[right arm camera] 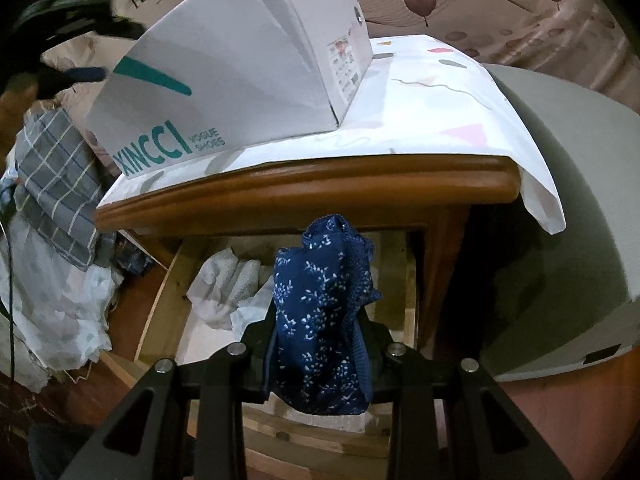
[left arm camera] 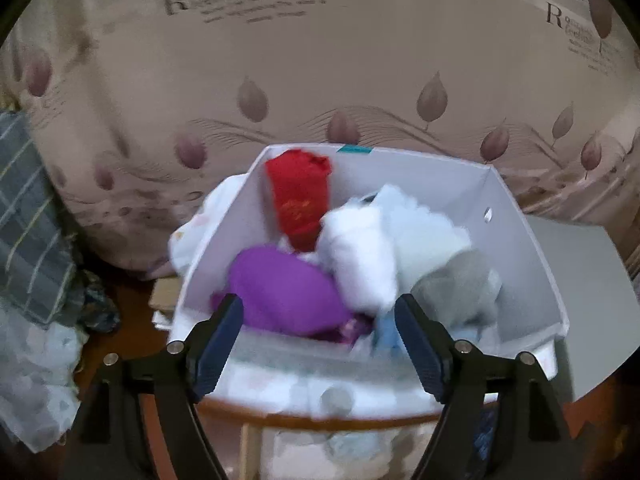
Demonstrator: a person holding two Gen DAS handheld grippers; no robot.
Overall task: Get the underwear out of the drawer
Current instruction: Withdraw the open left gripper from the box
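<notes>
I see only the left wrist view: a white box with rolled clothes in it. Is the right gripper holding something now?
Observer: Yes. The right gripper is shut on a navy floral underwear, above the open wooden drawer.
Operator: Is anything left in that drawer?
Observer: A crumpled white cloth lies in it, to the left of the held piece.
Operator: What does my box stand on?
Observer: The shoe box stands on a patterned white sheet that covers the wooden nightstand top.
</notes>
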